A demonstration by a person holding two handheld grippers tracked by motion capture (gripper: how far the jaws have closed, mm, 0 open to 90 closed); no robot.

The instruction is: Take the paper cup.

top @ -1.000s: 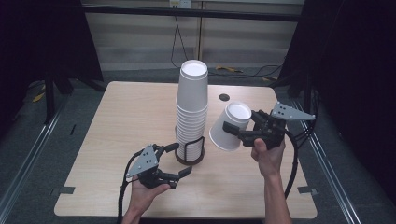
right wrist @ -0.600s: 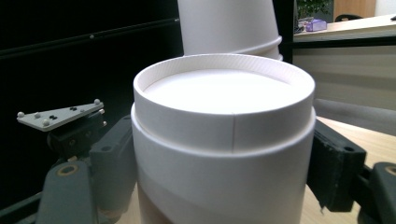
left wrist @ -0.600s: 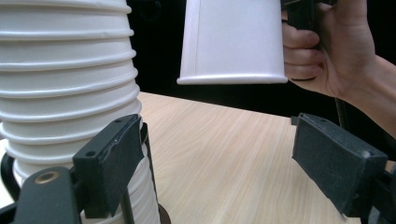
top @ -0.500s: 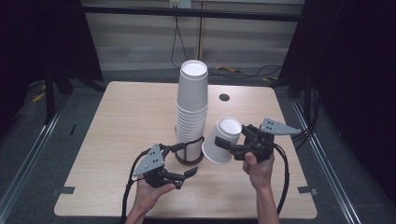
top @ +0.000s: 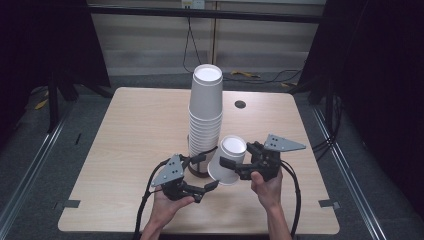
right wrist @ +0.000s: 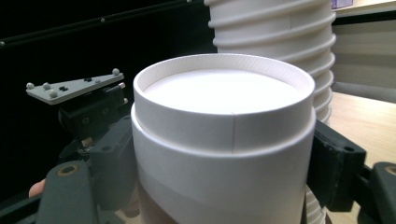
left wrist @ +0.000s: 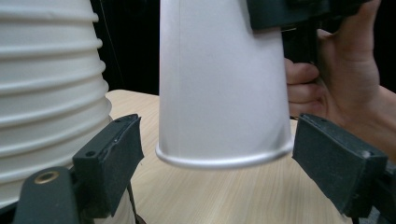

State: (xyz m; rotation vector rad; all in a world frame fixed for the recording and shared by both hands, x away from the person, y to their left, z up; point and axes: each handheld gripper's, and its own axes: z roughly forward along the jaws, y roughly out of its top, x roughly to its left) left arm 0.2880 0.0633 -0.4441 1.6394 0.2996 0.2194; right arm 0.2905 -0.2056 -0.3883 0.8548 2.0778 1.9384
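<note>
We note that the right hand-held gripper [top: 240, 167] has come down and toward the person since the earlier high view, carrying one paper cup [top: 228, 160] upside down, base up. It was held up at the right of the cup stack [top: 205, 117]; now it sits low, just right of the stack's foot, tilted, its rim just above the bench [top: 130, 130] and not yet resting on it. In the right gripper view the jaws clamp the cup wall on both sides, so this hand-held gripper is gripping the cup [right wrist: 224, 140].

The left hand-held gripper [top: 202, 175] has barely shifted. Its far jaw hooks around the foot of the stack near the dark bottom band [top: 200, 170]. In the left gripper view its pads stand well apart, one beside the stack [left wrist: 46, 93], the other free, with the carried cup [left wrist: 219, 84] hanging between them untouched. We read this hand-held gripper as open, holding nothing.

Judgement: one cup has been separated from the stack and is about to be set down upside down beside it. The stack looks unchanged in height and place across the frames. The right hand [top: 267, 187] needs only a short descent before release.
</note>
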